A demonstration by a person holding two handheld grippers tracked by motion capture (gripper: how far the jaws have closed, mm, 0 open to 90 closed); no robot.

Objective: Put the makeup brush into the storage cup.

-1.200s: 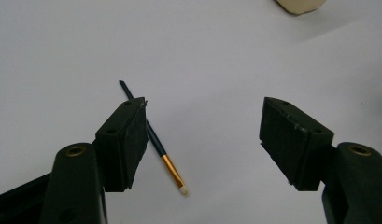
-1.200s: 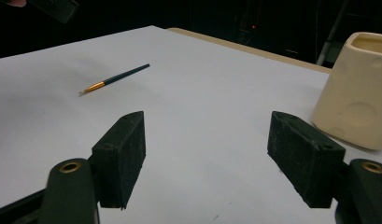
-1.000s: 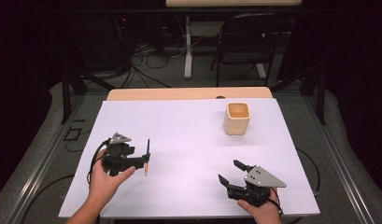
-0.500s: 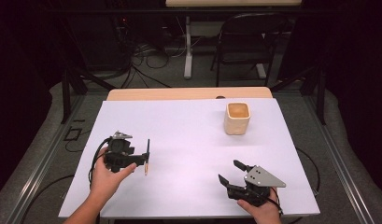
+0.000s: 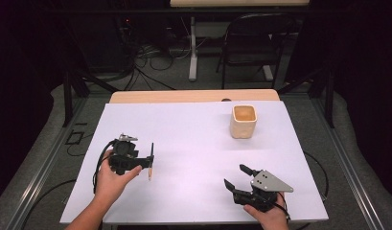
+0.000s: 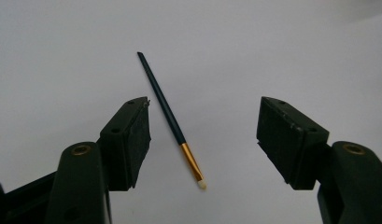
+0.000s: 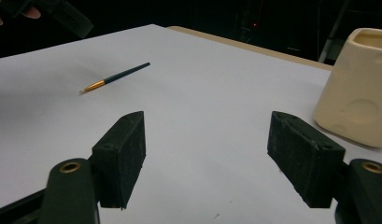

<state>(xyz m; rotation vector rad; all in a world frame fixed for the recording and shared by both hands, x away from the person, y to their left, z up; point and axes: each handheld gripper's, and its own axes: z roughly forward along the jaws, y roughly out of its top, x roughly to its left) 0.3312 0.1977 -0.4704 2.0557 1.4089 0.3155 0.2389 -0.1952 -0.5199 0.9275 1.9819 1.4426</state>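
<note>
Jaws wide (both grippers); cream cup [image 5: 243, 121] holds nothing visible.

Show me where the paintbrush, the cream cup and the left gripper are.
paintbrush [image 6: 166, 108]: left gripper view, on its dark handle.
cream cup [image 5: 243, 125]: high view, on its front wall.
left gripper [image 6: 202, 135]: left gripper view, midway between its open jaws.

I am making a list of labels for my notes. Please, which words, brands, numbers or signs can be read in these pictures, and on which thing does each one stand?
None: no readable text.
Thin dark-handled paintbrush with gold ferrule: no print seen.
Cream square ceramic cup: plain.
White table cover: blank.
Grey three-cornered plate on the right gripper: holes, no letters.
</note>
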